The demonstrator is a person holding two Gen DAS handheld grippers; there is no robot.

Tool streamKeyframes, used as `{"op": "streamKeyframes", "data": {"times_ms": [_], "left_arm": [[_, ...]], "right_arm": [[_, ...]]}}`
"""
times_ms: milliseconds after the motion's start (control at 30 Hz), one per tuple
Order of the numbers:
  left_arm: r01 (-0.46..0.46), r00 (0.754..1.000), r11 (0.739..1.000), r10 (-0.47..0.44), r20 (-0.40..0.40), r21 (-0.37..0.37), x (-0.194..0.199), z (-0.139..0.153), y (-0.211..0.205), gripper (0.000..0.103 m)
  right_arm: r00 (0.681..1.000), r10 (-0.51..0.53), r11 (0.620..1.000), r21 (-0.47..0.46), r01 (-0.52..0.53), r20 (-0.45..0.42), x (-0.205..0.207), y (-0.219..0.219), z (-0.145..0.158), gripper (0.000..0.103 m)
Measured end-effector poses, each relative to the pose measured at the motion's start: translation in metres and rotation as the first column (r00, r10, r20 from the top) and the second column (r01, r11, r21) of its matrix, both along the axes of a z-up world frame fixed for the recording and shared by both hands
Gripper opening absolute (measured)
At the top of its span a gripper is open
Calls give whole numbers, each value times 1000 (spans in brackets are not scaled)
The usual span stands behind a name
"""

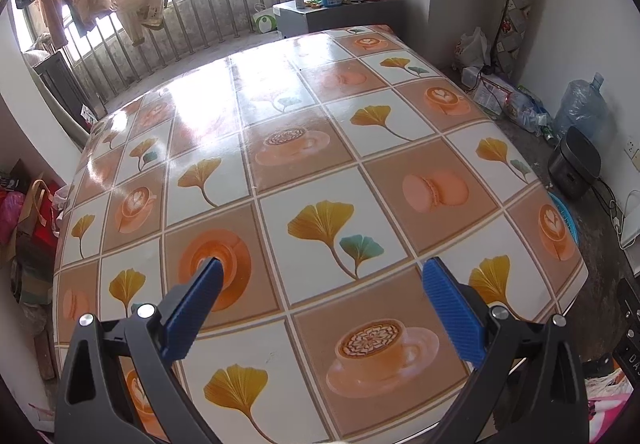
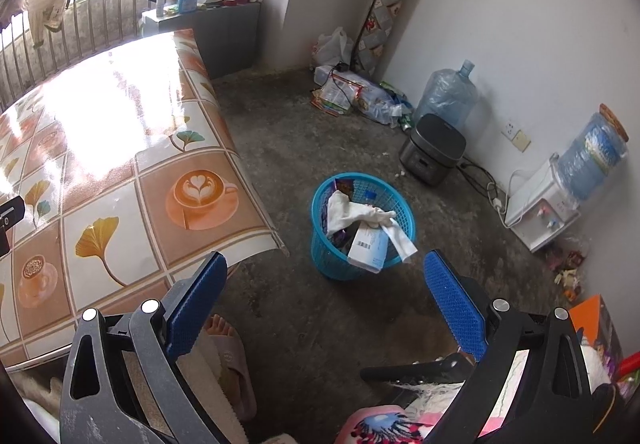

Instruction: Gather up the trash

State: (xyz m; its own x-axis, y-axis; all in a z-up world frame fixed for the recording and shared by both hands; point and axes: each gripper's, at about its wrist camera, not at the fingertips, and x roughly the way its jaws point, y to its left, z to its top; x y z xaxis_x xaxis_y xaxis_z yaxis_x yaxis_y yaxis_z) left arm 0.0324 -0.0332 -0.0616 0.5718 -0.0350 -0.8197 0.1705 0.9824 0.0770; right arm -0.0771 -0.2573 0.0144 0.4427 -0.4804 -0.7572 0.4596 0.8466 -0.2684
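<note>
While both jaws stand wide apart with nothing between them, the left hand-held gripper (image 1: pixel 320 284) hangs over the bench (image 1: pixel 280 147), whose glossy patterned cover shows no trash on it, and the right hand-held gripper (image 2: pixel 326 280) looks down at the floor (image 2: pixel 304 115) beside the bench's edge. What trash can be seen sits in the blue basket (image 2: pixel 404 203) on the floor, just ahead of the right gripper: a white cloth or tissue (image 2: pixel 352 213), a flat box (image 2: pixel 370 244) leaning over the rim, and dark wrappers (image 2: pixel 344 187). All of it looks light. The tissue should be soft and limp, best pinched at a bunched fold; the box seems stiff but crushable, best taken across its thin edges; the wrappers are probably slippery. More litter lies by the far wall (image 2: pixel 352 95), well apart from the basket.
</note>
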Motion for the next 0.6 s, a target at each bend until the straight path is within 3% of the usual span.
{"op": "streamKeyframes", "data": {"times_ms": [600], "left_arm": [[14,1000,1000,-14,-2,-1,-1,2,-7,98]], "right_arm": [[1000,-9,1000,-3,9,6,-2,-4,3,95]]}}
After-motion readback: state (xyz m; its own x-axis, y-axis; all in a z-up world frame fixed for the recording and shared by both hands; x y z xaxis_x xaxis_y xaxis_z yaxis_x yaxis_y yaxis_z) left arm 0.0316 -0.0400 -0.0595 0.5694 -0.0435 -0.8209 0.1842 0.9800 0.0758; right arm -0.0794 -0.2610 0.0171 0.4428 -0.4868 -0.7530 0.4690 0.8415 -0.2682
